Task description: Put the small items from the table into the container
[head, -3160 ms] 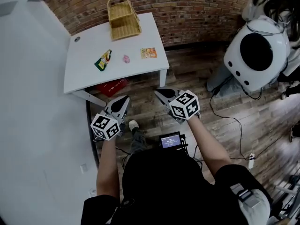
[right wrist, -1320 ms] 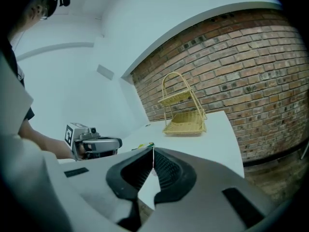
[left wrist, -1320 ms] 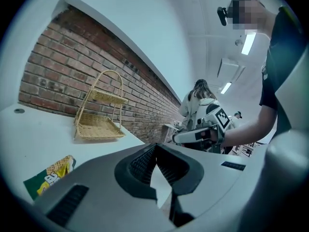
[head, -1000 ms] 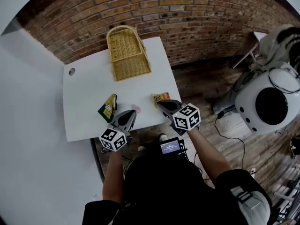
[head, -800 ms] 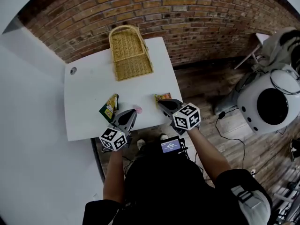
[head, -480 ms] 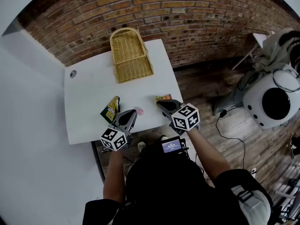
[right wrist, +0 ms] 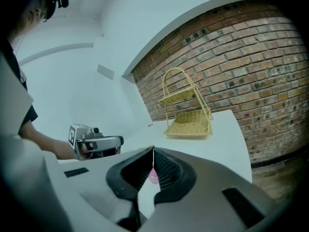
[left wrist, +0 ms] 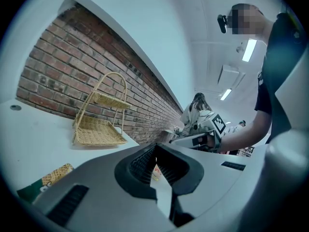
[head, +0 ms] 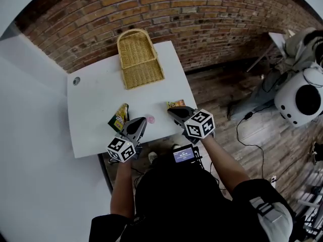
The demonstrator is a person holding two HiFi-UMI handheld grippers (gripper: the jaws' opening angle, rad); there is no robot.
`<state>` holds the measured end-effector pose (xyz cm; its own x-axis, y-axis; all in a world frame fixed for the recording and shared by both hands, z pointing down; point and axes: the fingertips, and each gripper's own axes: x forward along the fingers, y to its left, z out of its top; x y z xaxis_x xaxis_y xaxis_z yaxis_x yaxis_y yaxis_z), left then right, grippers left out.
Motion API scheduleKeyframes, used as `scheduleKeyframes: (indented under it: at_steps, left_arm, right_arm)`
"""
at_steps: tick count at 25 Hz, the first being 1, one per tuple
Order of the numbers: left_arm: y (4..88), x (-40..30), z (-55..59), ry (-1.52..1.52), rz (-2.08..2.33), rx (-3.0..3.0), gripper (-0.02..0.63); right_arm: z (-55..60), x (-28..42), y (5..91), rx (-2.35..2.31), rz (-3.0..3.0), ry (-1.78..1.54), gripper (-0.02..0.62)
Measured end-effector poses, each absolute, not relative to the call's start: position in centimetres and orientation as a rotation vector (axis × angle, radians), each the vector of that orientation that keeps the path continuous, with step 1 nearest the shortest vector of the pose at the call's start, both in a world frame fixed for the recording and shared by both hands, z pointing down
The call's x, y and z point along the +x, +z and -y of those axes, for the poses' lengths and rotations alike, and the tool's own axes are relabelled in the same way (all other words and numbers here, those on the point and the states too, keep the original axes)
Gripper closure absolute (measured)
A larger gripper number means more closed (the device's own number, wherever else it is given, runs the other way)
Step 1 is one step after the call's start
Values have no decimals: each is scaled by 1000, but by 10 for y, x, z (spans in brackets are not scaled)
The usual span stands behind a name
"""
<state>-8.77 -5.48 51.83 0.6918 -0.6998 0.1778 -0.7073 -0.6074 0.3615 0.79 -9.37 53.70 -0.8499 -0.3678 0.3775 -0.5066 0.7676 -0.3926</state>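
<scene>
Brick-backed table (head: pixel 96 102) sits closer than before; left tongs (head: pixel 141 121), right tongs (head: pixel 170 110) closed.

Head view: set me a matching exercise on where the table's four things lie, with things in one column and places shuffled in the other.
Things:
1. wicker basket
2. green packet
3. pink item
4. orange packet

Places:
A. rightmost of the three near items
B. far end of the table, by the brick wall
C. middle of the three
D. leftmost of the three

Pairs: 1-B, 2-D, 3-C, 4-A

Head view downward, gripper views share basket (head: pixel 140 59)
</scene>
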Motion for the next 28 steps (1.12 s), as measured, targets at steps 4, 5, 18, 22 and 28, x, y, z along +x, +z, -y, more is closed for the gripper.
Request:
scheduleKeyframes:
  at_steps: [4,5,18,22,28]
  left_arm:
    - [515,-89,54,4,1071,2507,597]
    - [515,-89,54,4,1068,2507,597]
    - [529,-96,53,29,1041,2467,597]
    - [536,-99,51,47,1038,2447,597]
    - [543,-102,49,53,1043,2410,597]
  right_arm:
    - [98,10,537,687,2688,736,581]
    - [99,11,538,687,2684,740,581]
    - [122,34,598,738,2442,609,314]
    - [131,43,625,747,2359,582,300]
    - [133,47,652,726,2291,575,291]
